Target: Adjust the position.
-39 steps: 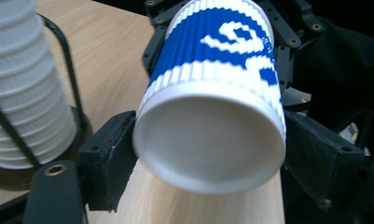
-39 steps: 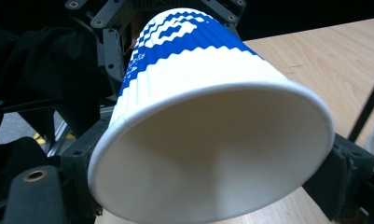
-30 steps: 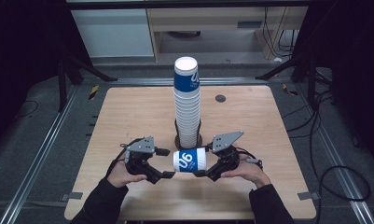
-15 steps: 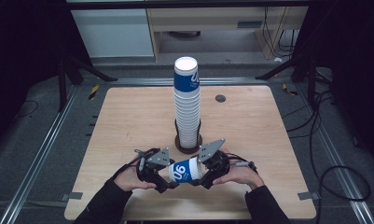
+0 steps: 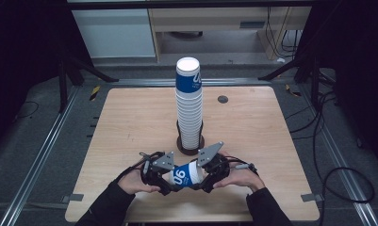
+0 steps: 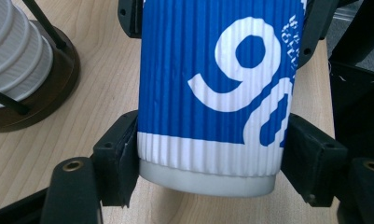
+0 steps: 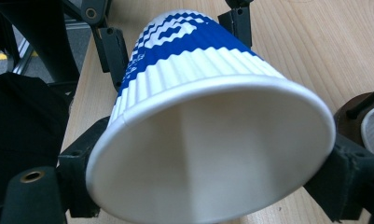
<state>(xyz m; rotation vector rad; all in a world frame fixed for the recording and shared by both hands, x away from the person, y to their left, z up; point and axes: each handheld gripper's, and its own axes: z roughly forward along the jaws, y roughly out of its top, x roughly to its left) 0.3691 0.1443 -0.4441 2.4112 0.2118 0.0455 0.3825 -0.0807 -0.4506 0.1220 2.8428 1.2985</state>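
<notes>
A blue-and-white ribbed paper cup (image 5: 184, 175) lies on its side just above the table's front middle, held between both grippers. My left gripper (image 5: 169, 179) is shut on the cup's base end (image 6: 208, 177), with one pad (image 6: 121, 158) pressed on each side. My right gripper (image 5: 201, 175) is shut on the rim end, and the open mouth (image 7: 212, 154) faces its camera between the pads (image 7: 348, 179). A tall stack of the same cups (image 5: 189, 103) stands upright in a dark round holder (image 5: 190, 145) right behind the grippers.
The wooden table (image 5: 120, 122) has bare room left and right of the stack. A small dark round spot (image 5: 222, 99) sits at the back right. Metal rails (image 5: 45, 146) and cables (image 5: 337, 179) run along the floor beside the table.
Both grippers have drawn closer together and carried the cup toward the front edge and slightly left. The stack has not moved.
</notes>
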